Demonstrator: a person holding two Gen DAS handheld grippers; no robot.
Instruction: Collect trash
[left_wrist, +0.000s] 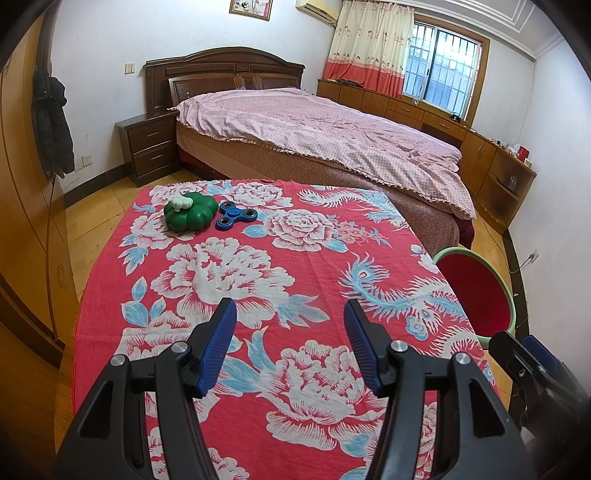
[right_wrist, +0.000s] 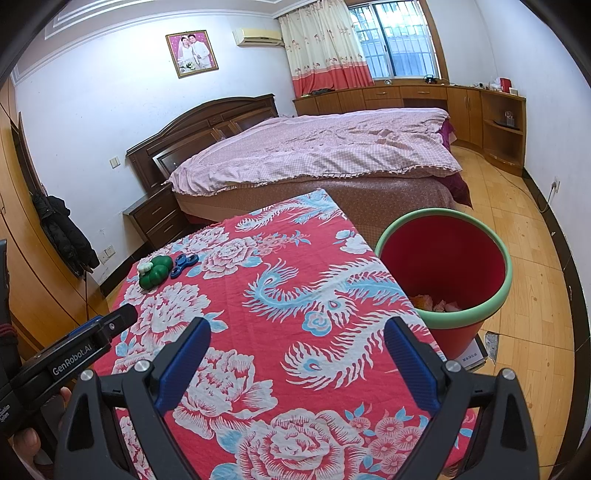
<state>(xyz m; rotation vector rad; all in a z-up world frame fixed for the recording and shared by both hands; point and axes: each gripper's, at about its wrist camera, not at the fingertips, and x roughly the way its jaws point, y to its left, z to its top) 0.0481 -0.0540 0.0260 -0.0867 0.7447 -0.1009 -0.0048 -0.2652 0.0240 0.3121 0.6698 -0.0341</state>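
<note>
A red bin with a green rim (right_wrist: 443, 266) stands on the floor by the table's right edge, with crumpled scraps (right_wrist: 436, 303) at its bottom; its rim also shows in the left wrist view (left_wrist: 476, 291). My left gripper (left_wrist: 290, 314) is open and empty above the near middle of the table. My right gripper (right_wrist: 297, 332) is open and empty above the table's near right part, left of the bin. A green pumpkin-shaped toy (left_wrist: 190, 216) and a blue fidget spinner (left_wrist: 234, 218) lie at the table's far left; both also show in the right wrist view, toy (right_wrist: 156, 275), spinner (right_wrist: 184, 264).
The table carries a red floral cloth (left_wrist: 280, 266). A bed with a pink cover (left_wrist: 314, 136) stands beyond it, with a nightstand (left_wrist: 149, 147) at its left. Wooden wardrobes (left_wrist: 22, 206) line the left wall. Low cabinets (right_wrist: 406, 96) run under the window.
</note>
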